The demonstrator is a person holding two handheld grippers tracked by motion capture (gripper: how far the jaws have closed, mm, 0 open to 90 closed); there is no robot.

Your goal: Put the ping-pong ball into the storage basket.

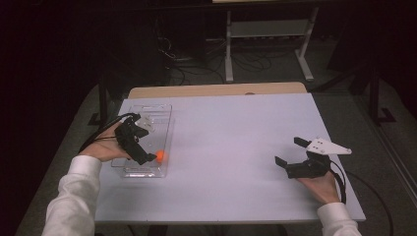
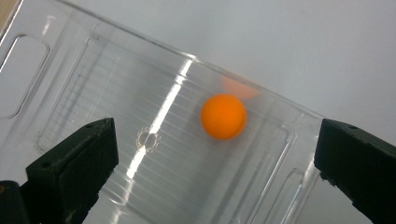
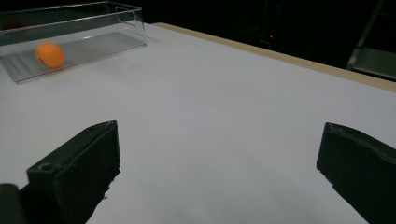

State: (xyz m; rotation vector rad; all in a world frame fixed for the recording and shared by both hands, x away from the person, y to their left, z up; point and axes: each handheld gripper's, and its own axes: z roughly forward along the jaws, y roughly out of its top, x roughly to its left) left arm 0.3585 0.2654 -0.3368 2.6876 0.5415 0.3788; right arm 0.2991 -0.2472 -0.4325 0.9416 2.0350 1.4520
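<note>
High view: left hand-held gripper [image 1: 147, 158] over the near end of a clear plastic tray [image 1: 156, 111] on the left side of the white surface [image 1: 236, 147], jaws spread, nothing clamped. Orange ball [image 1: 161, 156] inside the tray near its front end, just beside the jaw tips. Right hand-held gripper [image 1: 290, 151] well apart on the right side of the surface, jaws wide and empty, grey three-cornered plate on top, sleeve and hand behind it.

Left gripper view: both black jaws far apart at the bottom corners — no contact with anything. Ball [image 2: 223, 116] lying on the ribbed tray floor [image 2: 93, 84] between and beyond the jaws, free of both, faint orange reflection on the tray wall behind it.

Right gripper view: jaws wide open over bare white surface [image 3: 219, 116], nothing between them. Tray [image 3: 93, 21] far off at the upper left, ball [image 3: 50, 54] resting inside near the end at the left of this view.
</note>
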